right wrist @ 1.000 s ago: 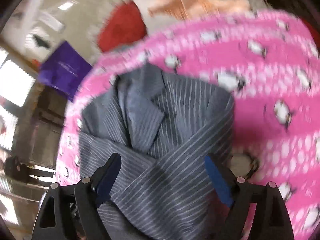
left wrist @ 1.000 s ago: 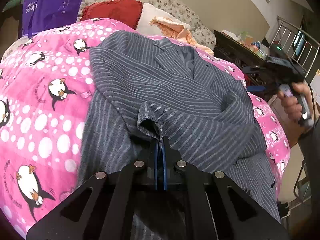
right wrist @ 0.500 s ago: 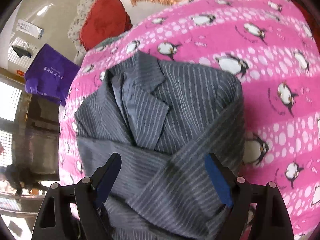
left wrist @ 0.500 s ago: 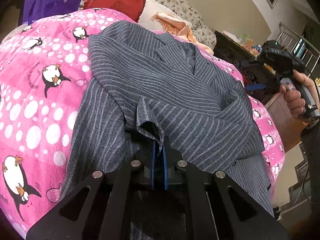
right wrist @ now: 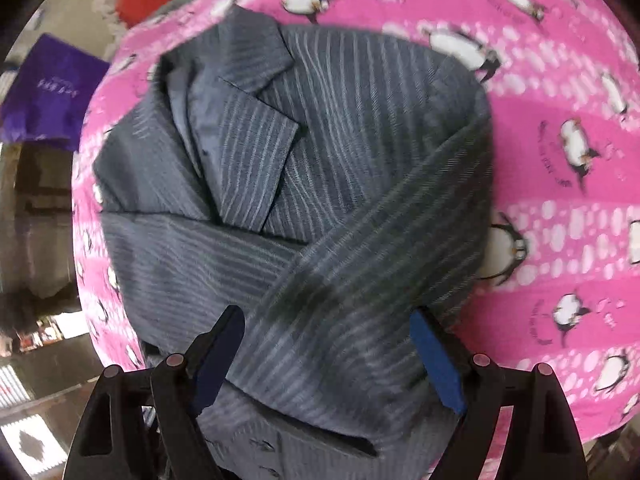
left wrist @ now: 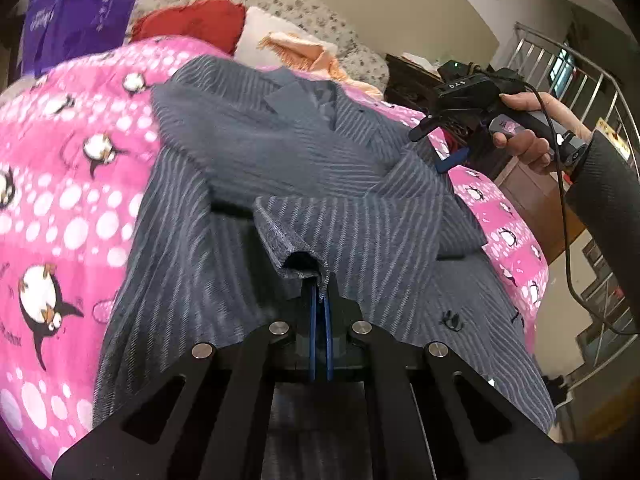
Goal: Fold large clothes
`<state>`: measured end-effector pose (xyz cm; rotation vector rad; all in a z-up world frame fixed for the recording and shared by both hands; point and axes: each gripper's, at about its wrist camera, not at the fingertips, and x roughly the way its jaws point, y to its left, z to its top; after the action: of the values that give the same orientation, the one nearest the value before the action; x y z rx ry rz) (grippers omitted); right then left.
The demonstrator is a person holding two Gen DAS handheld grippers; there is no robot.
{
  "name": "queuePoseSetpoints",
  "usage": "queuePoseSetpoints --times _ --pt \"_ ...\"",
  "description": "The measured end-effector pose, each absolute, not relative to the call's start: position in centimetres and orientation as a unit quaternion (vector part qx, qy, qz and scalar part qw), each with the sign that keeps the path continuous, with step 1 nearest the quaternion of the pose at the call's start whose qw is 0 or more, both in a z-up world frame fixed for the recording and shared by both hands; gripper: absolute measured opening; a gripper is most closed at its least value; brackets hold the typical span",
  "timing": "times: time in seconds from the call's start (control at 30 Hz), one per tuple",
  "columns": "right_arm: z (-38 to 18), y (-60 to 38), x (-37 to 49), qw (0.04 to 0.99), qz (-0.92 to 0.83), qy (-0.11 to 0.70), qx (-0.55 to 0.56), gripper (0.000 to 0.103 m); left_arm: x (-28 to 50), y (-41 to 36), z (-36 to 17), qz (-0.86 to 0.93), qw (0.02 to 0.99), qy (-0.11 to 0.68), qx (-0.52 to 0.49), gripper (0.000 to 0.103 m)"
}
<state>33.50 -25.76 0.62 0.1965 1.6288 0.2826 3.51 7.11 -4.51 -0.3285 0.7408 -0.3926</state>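
The left tool [left wrist: 319,300] is closed on the cuff [left wrist: 296,256] of one sleeve of the grey striped jacket [left wrist: 280,152], its two blue pads pressed together with the cloth edge pinched between them. To the left of this tool the pink penguin blanket [left wrist: 60,184] spreads out under the jacket. Straight ahead of it the jacket lies face up, collar and lapels at the far end, and the held sleeve runs away to the right across the jacket's front. Beyond the collar sit a red cushion [left wrist: 192,24] and a peach fringed cloth [left wrist: 304,50]; a purple bag [left wrist: 76,4] hangs at the far left. To the right of the left tool, a hand [left wrist: 532,132] holds the right tool [left wrist: 438,148] above the jacket's right edge.

The right tool [right wrist: 328,344] stands wide open with nothing gripped, pointing steeply down. Between its blue pads and just ahead of them lies the folded sleeve [right wrist: 380,264], crossing over the other sleeve [right wrist: 192,248] on the jacket's chest. The pads' contact with the cloth cannot be told.
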Motion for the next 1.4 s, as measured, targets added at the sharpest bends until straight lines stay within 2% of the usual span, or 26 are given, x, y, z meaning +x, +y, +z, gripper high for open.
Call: queuePoseSetpoints --times 0.3,0.4,0.47,0.6,0.67,0.77,1.1,1.23,1.4 --pt "-3.6 -25.4 35.1 0.665 0.05 0.743 0.063 0.074 2.2 6.9 -4.3 -0.215 0.898 0.351 -0.157 0.002" --pt "-3.6 -25.0 34.8 0.663 0.047 0.746 0.034 0.054 1.8 7.0 -4.1 -0.214 0.898 0.348 -0.161 0.002" --pt "-3.2 -25.5 34.5 0.664 0.047 0.746 0.032 0.031 1.7 7.2 -4.0 -0.213 0.898 0.348 -0.163 0.002" --pt "-2.1 -27.8 34.1 0.678 0.05 0.731 0.057 0.022 1.8 7.3 -3.8 -0.212 0.898 0.351 -0.159 0.002" --pt "-1.8 -29.0 34.1 0.686 0.045 0.722 0.07 0.011 2.1 7.4 -3.8 -0.208 0.898 0.356 -0.155 0.002" --pt "-1.1 -31.1 34.1 0.704 0.043 0.703 0.097 0.006 2.9 7.7 -3.7 -0.2 0.898 0.359 -0.157 0.002" --pt "0.0 -33.3 33.8 0.74 0.081 0.654 0.134 0.002 6.6 8.6 -5.6 -0.203 0.859 0.415 -0.218 0.004" --pt "2.1 -34.2 33.6 0.779 0.106 0.591 0.181 0.002 5.9 8.7 -3.7 -0.181 0.886 0.384 -0.186 0.002" --pt "3.5 -34.9 33.3 0.794 0.12 0.557 0.211 0.002 6.6 11.0 -0.7 -0.157 0.908 0.349 -0.173 0.002"
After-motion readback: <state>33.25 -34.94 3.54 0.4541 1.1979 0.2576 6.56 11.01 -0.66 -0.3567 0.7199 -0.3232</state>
